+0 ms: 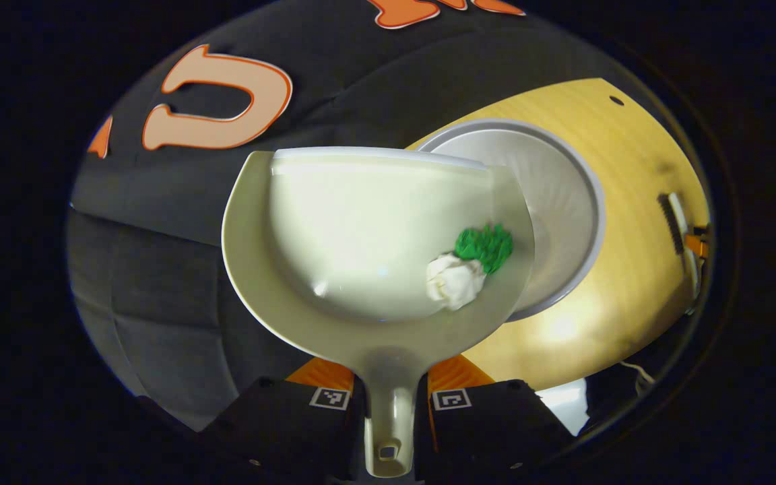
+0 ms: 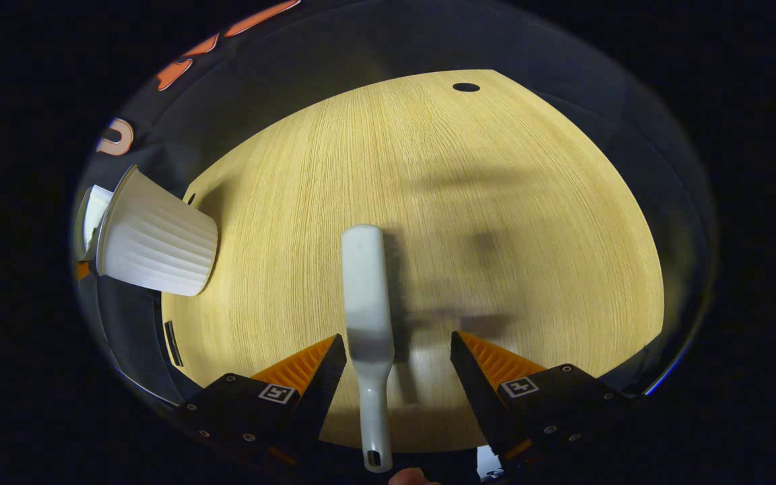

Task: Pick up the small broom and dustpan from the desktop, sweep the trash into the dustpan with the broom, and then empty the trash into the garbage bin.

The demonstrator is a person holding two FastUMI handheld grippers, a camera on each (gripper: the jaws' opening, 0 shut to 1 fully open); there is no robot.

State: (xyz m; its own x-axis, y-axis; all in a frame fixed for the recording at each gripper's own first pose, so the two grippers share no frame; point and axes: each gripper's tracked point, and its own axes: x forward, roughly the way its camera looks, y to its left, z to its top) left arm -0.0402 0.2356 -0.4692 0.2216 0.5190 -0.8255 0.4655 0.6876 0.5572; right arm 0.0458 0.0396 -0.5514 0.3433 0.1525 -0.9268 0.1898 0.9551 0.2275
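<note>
Ahead of the left claw (image 1: 389, 404), which is clamping its handle, the dustpan (image 1: 361, 229) is carrying a white wad (image 1: 454, 281) and a green wad (image 1: 485, 246) beside the garbage bin (image 1: 563, 202) on the table (image 1: 630, 283). Both wads look light and apt to tumble out, so the stiff pan is wanting a level hold by that handle. Between the right claw's (image 2: 398, 367) wide-standing fingers, the broom (image 2: 366, 296) is lying ungripped, handle nearest, with nothing blocking it.

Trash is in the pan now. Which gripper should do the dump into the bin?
Left. The left gripper is shut on the dustpan handle, with the trash inside and the bin just beyond. The right gripper is open around the broom.
</note>
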